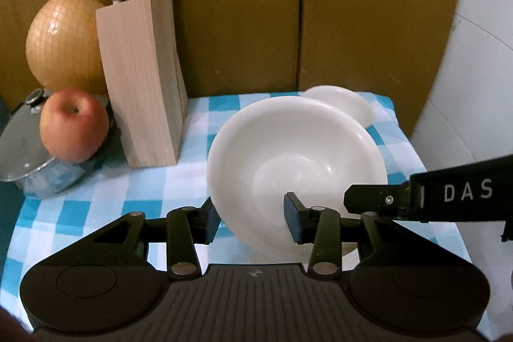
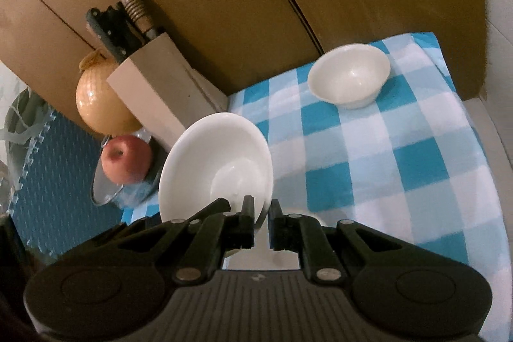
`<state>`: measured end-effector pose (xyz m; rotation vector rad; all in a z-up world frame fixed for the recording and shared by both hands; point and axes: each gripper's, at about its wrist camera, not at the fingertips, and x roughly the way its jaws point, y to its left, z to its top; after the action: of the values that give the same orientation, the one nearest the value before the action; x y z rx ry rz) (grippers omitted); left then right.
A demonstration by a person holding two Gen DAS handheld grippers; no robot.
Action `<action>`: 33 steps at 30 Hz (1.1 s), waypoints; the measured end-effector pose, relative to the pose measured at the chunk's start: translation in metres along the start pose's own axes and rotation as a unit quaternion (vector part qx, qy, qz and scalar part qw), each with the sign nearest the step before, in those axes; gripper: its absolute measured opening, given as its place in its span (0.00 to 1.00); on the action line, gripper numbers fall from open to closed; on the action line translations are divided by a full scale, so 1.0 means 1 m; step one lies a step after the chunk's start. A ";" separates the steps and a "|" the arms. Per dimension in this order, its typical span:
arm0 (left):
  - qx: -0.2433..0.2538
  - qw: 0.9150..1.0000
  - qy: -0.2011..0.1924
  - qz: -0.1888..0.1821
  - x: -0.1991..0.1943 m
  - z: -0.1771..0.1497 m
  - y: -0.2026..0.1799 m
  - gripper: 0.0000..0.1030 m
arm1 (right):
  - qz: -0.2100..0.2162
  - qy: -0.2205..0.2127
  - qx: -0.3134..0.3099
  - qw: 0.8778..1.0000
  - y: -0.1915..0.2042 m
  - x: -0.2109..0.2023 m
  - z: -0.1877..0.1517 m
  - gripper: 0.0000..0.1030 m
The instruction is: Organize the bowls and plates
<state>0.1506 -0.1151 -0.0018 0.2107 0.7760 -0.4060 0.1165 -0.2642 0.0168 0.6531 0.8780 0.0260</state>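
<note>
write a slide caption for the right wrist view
Right hand-held gripper clamps the tilted white plate's rim above the checked cloth, small bowl beyond.

The left tool (image 1: 253, 215) is spread wide, one finger (image 1: 210, 221) on the outside of a tilted white plate (image 1: 288, 149) and the other finger (image 1: 295, 221) inside its hollow, with clear gaps so that neither pad presses the plate. The right tool (image 2: 261, 223) has its fingers drawn close together, pinching the lower rim of that same plate between them and holding it tipped up on edge. In the left wrist view the right tool reaches in from the right side, its black finger (image 1: 368, 199) lying against the plate's rim.
</note>
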 end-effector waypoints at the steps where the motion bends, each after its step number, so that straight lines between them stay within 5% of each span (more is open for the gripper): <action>1: 0.000 1.000 0.002 -0.002 -0.002 -0.003 0.000 0.48 | -0.001 0.003 0.000 1.000 -0.001 -0.002 -0.004 0.07; 17: 0.017 0.998 0.059 -0.014 -0.004 -0.040 -0.018 0.51 | -0.034 0.032 -0.004 0.999 -0.009 -0.014 -0.040 0.07; 33: 0.011 0.998 0.054 -0.004 -0.004 -0.033 -0.011 0.54 | -0.060 0.021 -0.007 0.998 -0.016 -0.016 -0.034 0.13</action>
<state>0.1221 -0.1134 -0.0228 0.2512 0.8790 -0.4142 0.0779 -0.2639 0.0038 0.5880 0.9548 -0.0628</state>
